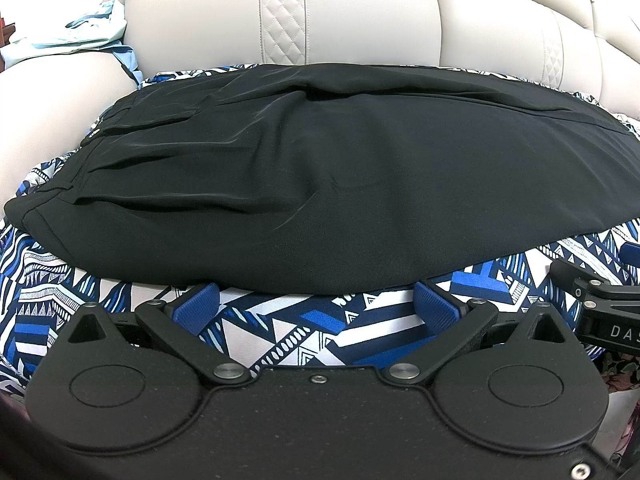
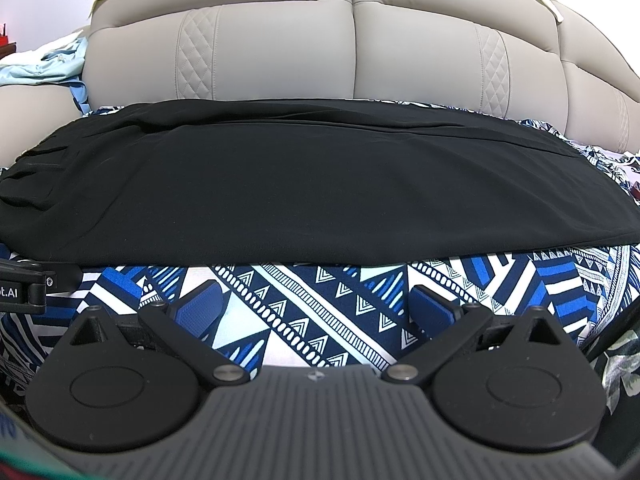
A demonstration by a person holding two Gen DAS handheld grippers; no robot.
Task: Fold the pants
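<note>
Left claw (image 1: 318,300): spread wide, blue pads (image 1: 200,304) far apart, nothing gripped. Placed low over the patterned sheet (image 1: 280,332), with the pad tips just at the near hem of the black pants (image 1: 340,184); whether touching the cloth or only beside it, cannot tell. Seen also at the left border of the right wrist view, as a black bar close to the pants edge.

Right claw (image 2: 320,306): spread wide as well, holding nothing. Blue pads (image 2: 434,306) above the bare patterned sheet (image 2: 304,304), near the front edge of the pants (image 2: 300,184) but apart from it. Visible at the right border of the left wrist view too, beside the left claw.

Surface: a sheet with blue, white and dark navy geometric print, spread under the pants and reaching out on every side. Behind it, a beige padded backrest (image 2: 352,48) with quilted diamond strips, like a sofa or a headboard. At far left, crumpled light blue fabric (image 1: 76,36) lying on a beige cushion.

Pants: lying flat in the middle of the sheet, between the claws and the backrest. Long axis from left to right across both views. Waistband with pleats and a pocket at the left end (image 1: 104,128), legs stretched toward the right, seemingly one over the other. Some soft wrinkles near the waist.
</note>
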